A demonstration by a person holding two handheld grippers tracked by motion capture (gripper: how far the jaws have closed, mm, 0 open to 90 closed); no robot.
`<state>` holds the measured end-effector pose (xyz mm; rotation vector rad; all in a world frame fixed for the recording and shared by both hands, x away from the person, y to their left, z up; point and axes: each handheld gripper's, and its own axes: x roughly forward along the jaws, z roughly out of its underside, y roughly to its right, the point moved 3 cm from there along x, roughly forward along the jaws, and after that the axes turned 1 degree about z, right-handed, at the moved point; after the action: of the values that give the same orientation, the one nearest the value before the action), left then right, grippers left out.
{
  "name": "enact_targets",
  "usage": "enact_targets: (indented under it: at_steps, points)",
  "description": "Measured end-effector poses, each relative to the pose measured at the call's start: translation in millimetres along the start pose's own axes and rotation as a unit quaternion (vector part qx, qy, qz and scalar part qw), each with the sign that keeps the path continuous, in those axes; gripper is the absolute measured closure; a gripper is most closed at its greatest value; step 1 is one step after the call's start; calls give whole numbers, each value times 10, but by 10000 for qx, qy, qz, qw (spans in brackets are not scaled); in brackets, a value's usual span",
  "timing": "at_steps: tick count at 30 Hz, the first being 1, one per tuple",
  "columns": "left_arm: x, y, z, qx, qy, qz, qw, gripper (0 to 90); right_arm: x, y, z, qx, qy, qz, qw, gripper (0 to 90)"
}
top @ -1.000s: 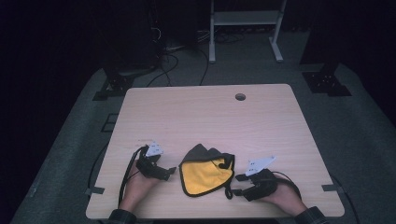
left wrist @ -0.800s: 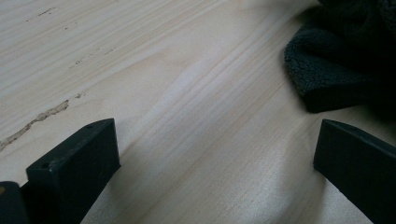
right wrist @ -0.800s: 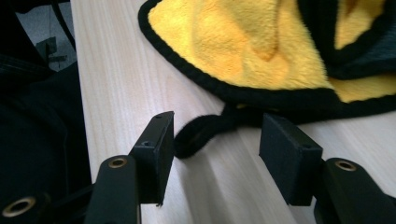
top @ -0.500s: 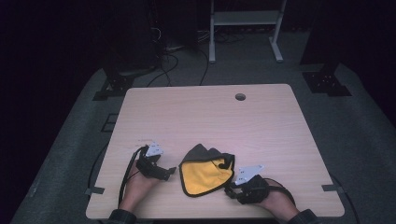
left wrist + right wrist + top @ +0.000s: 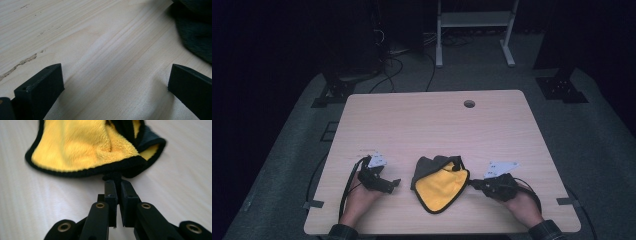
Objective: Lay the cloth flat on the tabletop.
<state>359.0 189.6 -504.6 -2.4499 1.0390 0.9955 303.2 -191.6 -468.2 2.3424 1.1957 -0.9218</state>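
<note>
While my right gripper (image 5: 116,181), jaws just closed, pinches the cloth's (image 5: 439,187) black hem, L gripper (image 5: 393,184) sits open beside the cloth; next I'd pull w/ care to unfold it.

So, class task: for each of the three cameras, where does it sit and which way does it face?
High view: above the near table edge, facing forward and down; both hands show.
Left gripper view: on the left gripper, facing bare wood between open jaws.
Right gripper view: on the right gripper, shut on the cloth.
High and right gripper views share the cloth.
</note>
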Motion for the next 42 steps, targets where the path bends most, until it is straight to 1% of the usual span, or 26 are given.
enact_targets:
  at_steps: [1,2,3,5,6,7,8,10,12,13,14,15,18,22,23,24,25,26,29,31,32,33,35,36,38,42]
  points:
    - [0,0,0,0,0,0,10000,0,0,0,0,0,0,0,10000,842]
    - [1,0,-2,0,3,4,10000,0,-40,60,-4,72,95,81,9999,842]
    - [2,1,-9,-16,-9,27,10000,0,-50,79,-7,85,125,85,9998,842]
    - [-13,9,-53,-27,7,96,9999,0,-49,88,-12,78,133,104,9998,842]
    - [-36,20,-93,-28,104,108,9999,0,-45,86,-16,54,123,109,9999,842]
    - [-36,20,-93,-28,104,108,9999,0,-38,86,-19,3,128,109,9999,841]
    - [-98,56,-188,-18,325,167,9993,0,-36,80,-23,4,113,123,9999,842]
    - [-157,100,-293,27,488,229,9985,0,-36,81,-29,11,117,123,9999,841]
    - [-194,155,-397,18,630,356,9974,0,-37,86,-32,14,122,121,9999,841]
    - [-194,155,-397,18,630,356,9974,0,-37,83,-34,27,119,116,9999,842]
    - [-226,220,-507,-14,709,595,9957,24,-36,83,-34,14,124,119,9999,841]
    - [-241,258,-557,17,760,664,9949,52,-36,83,-34,12,126,116,9999,841]
    - [-257,386,-700,125,891,865,9922,52,-32,91,-34,11,124,98,9999,841]
    - [-215,576,-849,240,1024,1176,9875,70,-28,94,-36,10,111,96,9999,841]
    - [-215,576,-849,240,1024,1176,9875,87,-27,95,-36,10,114,94,9999,842]
    - [-172,676,-901,333,1029,1367,9847,110,-27,96,-37,13,117,90,9999,841]
    - [-172,676,-901,333,1029,1367,9847,117,-27,97,-37,5,121,90,9999,841]
    - [-105,768,-946,389,1005,1459,9834,124,-28,96,-39,16,119,92,9999,841]
    - [19,871,-982,503,826,1516,9837,165,-31,96,-45,16,139,91,9999,841]
    - [59,900,-984,554,787,1533,9835,244,-36,96,-48,6,158,95,9998,841]
    - [128,932,-976,716,675,1387,9854,292,-38,94,-50,18,168,94,9998,842]
    - [148,933,-970,792,586,1329,9862,380,-41,95,-52,15,179,101,9998,842]
    - [160,935,-961,823,540,1283,9868,591,-43,94,-53,29,189,92,9998,842]
    - [156,908,-943,930,405,1240,9871,675,-52,98,-56,11,210,108,9997,842]
    - [113,878,-935,851,482,1253,9873,797,-67,98,-62,0,276,135,9995,842]
    - [-55,742,-948,761,641,1085,9891,834,-122,113,-86,-2,425,241,9988,842]
